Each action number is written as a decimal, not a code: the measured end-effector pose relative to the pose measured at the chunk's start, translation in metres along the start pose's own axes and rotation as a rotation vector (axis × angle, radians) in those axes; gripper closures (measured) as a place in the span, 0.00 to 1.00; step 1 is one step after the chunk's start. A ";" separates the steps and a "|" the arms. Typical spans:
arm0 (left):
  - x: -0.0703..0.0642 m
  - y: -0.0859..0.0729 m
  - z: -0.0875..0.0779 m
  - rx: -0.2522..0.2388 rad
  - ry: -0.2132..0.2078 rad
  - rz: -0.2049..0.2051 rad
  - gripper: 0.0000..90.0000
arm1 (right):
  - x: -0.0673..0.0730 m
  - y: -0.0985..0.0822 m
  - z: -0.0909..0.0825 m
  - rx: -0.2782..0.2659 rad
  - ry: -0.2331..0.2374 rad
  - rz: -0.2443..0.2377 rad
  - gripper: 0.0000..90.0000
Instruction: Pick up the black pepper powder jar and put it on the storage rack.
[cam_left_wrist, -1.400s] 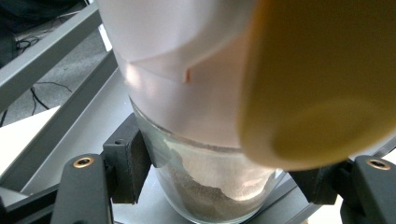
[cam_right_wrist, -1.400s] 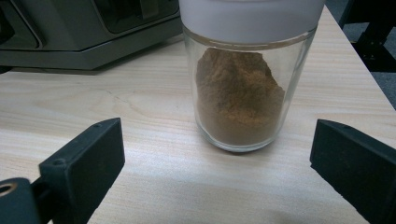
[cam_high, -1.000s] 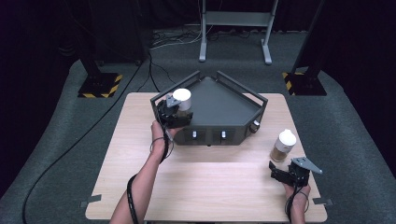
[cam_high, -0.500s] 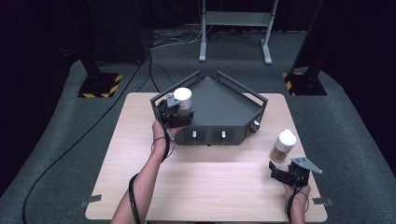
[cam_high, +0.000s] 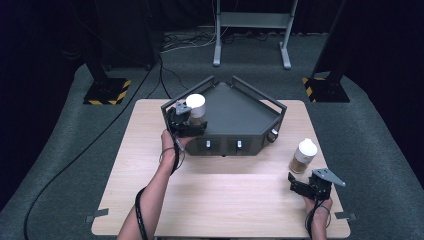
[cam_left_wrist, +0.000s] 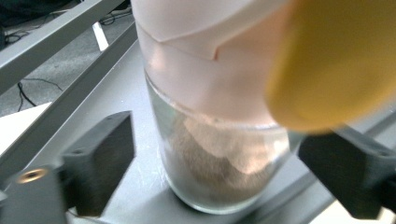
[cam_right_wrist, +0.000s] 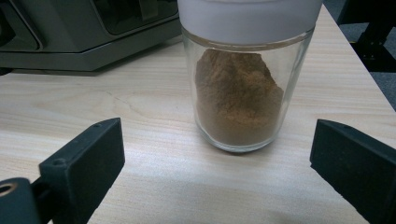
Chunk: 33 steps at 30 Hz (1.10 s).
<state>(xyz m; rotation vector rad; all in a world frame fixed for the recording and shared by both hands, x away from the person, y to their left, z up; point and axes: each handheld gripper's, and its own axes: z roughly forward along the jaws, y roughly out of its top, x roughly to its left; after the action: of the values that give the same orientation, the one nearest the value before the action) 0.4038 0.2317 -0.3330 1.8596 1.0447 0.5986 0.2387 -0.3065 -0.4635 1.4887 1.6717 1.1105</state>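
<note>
A glass spice jar (cam_high: 196, 107) with a white lid and brown powder stands on the left corner of the grey railed tray (cam_high: 240, 116). My left gripper (cam_high: 195, 125) is around it. In the left gripper view the jar (cam_left_wrist: 219, 154) sits between the two black jaws with a small gap on each side; the jaws have just been opening, and my left gripper (cam_left_wrist: 219, 182) is open. A second jar (cam_high: 303, 155) of the same kind stands on the table right of the tray. My right gripper (cam_high: 302, 181) is just in front of it, open; that jar (cam_right_wrist: 238, 98) stands ahead of the jaws, apart from them.
The tray's front panel (cam_right_wrist: 93, 42) has two small knobs and faces me. A blurred yellow shape (cam_left_wrist: 336, 60) covers the upper right of the left gripper view. The wooden table (cam_high: 225, 200) stretches bare in front of the tray. Stands and cables lie on the floor beyond.
</note>
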 end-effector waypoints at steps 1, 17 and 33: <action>-0.001 0.000 -0.003 0.001 0.005 0.009 0.05 | 0.000 0.000 0.000 0.000 -0.001 0.000 0.02; -0.009 -0.041 -0.056 0.002 0.003 0.070 0.00 | 0.001 0.000 0.000 0.001 -0.003 -0.002 0.02; -0.016 -0.132 -0.070 0.195 0.117 0.041 0.00 | 0.002 0.002 0.001 0.009 -0.004 -0.013 0.03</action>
<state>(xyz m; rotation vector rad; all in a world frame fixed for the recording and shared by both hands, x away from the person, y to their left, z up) 0.2888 0.2829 -0.4146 2.0391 1.1798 0.6560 0.2397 -0.3042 -0.4623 1.4829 1.6828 1.0941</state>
